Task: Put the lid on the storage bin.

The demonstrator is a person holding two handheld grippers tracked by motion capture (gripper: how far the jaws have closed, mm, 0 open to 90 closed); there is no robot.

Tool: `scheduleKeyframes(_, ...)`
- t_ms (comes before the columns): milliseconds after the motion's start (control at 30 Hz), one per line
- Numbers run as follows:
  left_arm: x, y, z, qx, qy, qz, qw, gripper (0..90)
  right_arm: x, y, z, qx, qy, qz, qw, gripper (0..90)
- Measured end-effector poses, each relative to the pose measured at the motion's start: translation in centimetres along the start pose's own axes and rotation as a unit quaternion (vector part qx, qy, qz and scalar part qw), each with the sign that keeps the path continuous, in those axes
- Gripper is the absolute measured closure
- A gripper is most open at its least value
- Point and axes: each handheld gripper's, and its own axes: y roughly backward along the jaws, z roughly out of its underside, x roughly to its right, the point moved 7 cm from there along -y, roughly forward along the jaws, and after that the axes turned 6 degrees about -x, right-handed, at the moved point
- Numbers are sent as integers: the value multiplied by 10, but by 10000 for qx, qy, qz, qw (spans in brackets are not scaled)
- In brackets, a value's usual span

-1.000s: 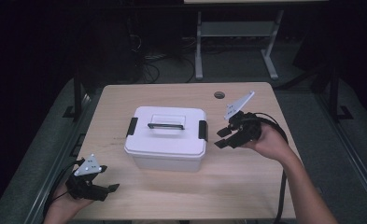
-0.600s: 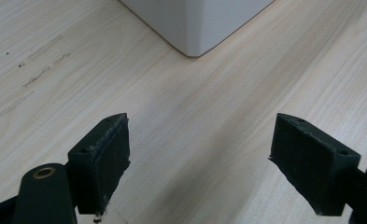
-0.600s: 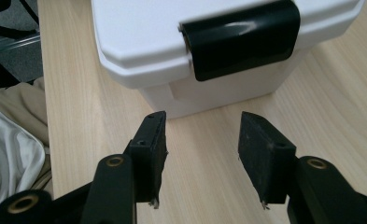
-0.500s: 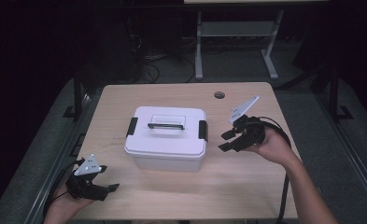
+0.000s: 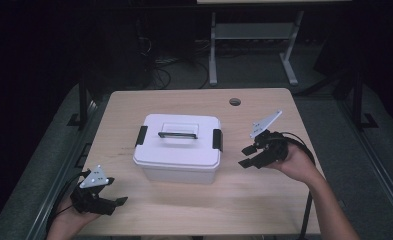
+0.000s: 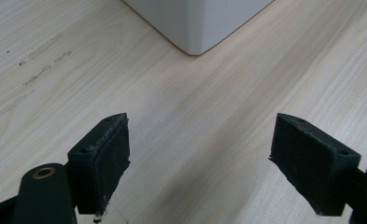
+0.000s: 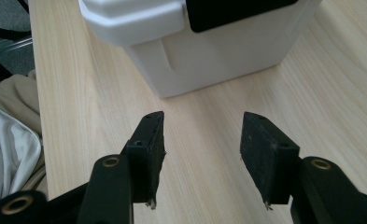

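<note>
A white lidded box (image 5: 178, 146) sits mid-surface (image 5: 264, 200); the right gripper (image 5: 249, 156), its fingers about half open, having just widened, and empty, nears the box's black side latch (image 5: 217, 139) and could shove the box aside. The left gripper (image 5: 115, 203) rests wide open and empty; the box's contents are hidden.

A white rectangular plastic storage box (image 5: 177, 149) sits upright near the middle of the light wooden table (image 5: 264, 200), its lid closed. A black latch (image 5: 217, 139) shows at each short end of the lid, and a flat handle (image 5: 177, 134) lies folded on top.
</note>
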Motion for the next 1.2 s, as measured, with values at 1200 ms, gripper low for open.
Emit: scheduleKeyframes(1200, 0, -1, 0, -28, 2, 11, 10000, 195, 1, -15, 49, -3, -416, -76, 9991, 463)
